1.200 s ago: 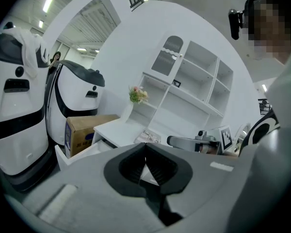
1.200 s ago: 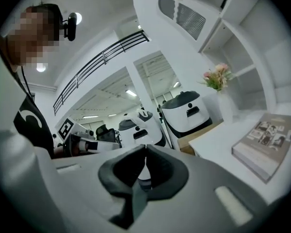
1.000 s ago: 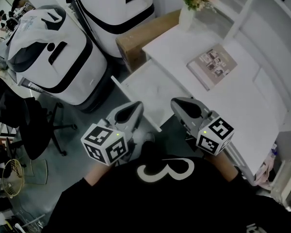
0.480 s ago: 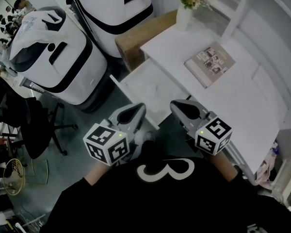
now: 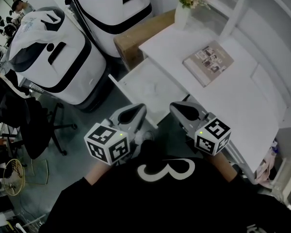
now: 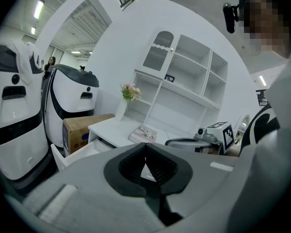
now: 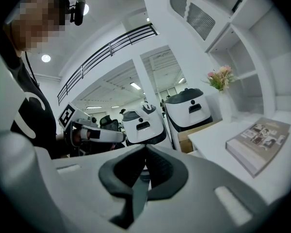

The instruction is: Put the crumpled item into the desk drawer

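2 grippers hover at the front edge of the 1 open drawer (image 5: 139, 75), left gripper (image 5: 135, 109) and right gripper (image 5: 177, 106) both with jaws clenched on nothing. 1 faint pale patch inside the drawer, ahead of both and nearer the left, is likely the crumpled item (image 5: 152, 87); its long axis is unclear. Beyond the drawer, the worktop (image 5: 242, 98) carries 1 book (image 5: 208, 62) and 1 vase (image 5: 182, 16)

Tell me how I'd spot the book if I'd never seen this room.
Find the white desk with shelves along its back. A vase of pink flowers stands at its far corner; the book lies flat near the desk's middle. It is the only flat, greyish thing there, its cover printed with small photos.
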Action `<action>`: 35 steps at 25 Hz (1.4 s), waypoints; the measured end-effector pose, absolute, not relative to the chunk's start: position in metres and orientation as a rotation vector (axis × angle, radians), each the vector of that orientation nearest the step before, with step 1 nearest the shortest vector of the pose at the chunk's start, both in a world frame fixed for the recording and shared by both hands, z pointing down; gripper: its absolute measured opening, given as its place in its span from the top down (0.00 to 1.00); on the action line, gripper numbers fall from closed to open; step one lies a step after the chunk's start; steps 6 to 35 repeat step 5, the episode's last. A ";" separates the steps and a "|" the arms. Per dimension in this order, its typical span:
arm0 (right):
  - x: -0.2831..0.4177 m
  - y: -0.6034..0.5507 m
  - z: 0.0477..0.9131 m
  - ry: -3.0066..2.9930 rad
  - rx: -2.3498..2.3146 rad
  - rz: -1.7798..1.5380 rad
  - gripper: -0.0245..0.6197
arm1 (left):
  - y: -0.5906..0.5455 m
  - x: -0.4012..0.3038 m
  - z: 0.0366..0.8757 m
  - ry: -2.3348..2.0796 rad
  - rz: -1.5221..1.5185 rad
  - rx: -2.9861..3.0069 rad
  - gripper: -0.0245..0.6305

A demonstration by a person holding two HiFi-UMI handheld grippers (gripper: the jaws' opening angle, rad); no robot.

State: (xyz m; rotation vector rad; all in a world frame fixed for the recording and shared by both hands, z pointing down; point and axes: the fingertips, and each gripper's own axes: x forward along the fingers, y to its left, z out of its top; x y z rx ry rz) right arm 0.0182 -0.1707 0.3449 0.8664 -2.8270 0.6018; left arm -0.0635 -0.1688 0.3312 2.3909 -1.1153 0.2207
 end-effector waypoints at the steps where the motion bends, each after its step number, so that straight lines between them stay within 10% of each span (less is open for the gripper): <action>1: 0.019 -0.171 0.346 -2.826 0.869 0.606 0.96 | -0.169 -0.062 0.332 -1.113 0.222 2.392 0.95; 35: 0.024 -0.172 0.350 -2.823 0.874 0.631 0.96 | -0.170 -0.058 0.336 -1.102 0.235 2.391 0.95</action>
